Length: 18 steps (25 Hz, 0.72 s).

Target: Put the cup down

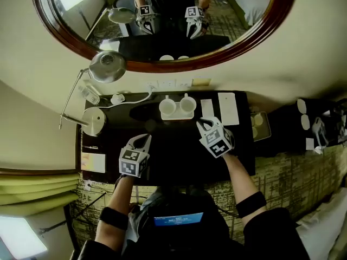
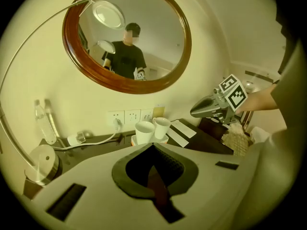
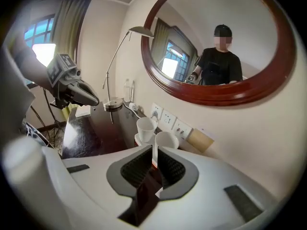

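R hand-held gripper [image 1: 201, 124], jaws together (empty), cups [image 1: 167, 107] just beyond.

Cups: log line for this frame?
cups: both on tray, rear of desk | left gripper: shut, empty | right gripper: shut, empty | neither touches the cups
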Each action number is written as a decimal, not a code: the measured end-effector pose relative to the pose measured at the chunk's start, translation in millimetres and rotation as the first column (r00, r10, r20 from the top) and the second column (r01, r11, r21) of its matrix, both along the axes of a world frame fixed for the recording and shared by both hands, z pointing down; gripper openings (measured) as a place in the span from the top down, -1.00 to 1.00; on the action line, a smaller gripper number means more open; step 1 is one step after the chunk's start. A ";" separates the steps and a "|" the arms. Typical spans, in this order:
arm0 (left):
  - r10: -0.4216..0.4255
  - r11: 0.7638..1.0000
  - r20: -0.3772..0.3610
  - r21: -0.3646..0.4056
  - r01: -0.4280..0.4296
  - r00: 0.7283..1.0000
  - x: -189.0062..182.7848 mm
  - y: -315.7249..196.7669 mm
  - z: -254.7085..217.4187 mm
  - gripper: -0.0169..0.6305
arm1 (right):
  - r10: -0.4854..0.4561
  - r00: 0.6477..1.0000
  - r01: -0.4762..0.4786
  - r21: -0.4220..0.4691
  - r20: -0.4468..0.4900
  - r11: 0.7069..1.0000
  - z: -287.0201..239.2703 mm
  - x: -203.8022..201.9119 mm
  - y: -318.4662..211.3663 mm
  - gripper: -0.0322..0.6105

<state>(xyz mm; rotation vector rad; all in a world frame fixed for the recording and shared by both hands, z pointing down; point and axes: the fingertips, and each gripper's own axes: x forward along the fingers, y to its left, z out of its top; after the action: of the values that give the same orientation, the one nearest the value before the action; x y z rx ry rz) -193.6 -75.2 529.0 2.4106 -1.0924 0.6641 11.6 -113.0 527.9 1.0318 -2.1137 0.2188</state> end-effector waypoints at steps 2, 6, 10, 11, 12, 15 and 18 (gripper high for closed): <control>-0.012 1.000 0.000 0.009 0.012 1.000 -0.7 0.1 -3.7 0.95 | 0.051 0.998 -0.051 0.006 0.022 0.999 -1.6 12.8 7.2 0.84; -0.035 0.999 -0.004 0.023 0.035 0.999 -3.6 3.0 -3.2 0.95 | 0.120 0.992 -0.121 0.013 0.038 0.993 -3.9 33.1 22.8 0.90; -0.031 0.999 -0.009 0.026 0.031 0.999 -0.7 8.3 -12.2 0.95 | 0.202 0.973 -0.203 0.000 0.115 0.979 -5.0 48.7 37.7 0.90; -0.035 0.999 -0.010 0.028 0.036 0.999 -1.4 9.7 -12.5 0.95 | 0.225 0.964 -0.226 -0.011 0.141 0.974 -3.3 52.5 43.0 0.90; -0.039 0.999 -0.011 0.030 0.039 0.999 -1.8 11.4 -12.9 0.95 | 0.246 0.954 -0.247 -0.020 0.169 0.969 -2.6 56.0 47.7 0.90; -0.051 0.998 -0.021 0.033 0.052 0.998 -2.6 15.4 -16.0 0.95 | 0.291 0.926 -0.292 -0.033 0.243 0.956 -4.7 63.6 57.8 0.90; -0.066 0.997 -0.035 0.046 0.068 0.997 -2.5 14.5 -18.4 0.95 | 0.324 0.905 -0.320 -0.061 0.277 0.946 0.8 68.6 66.6 0.90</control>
<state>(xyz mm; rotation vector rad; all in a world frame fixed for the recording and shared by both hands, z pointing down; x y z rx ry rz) -196.1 -60.7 510.6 2.4044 -1.1824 0.5798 80.2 -46.4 528.7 1.4111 -2.1743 0.5741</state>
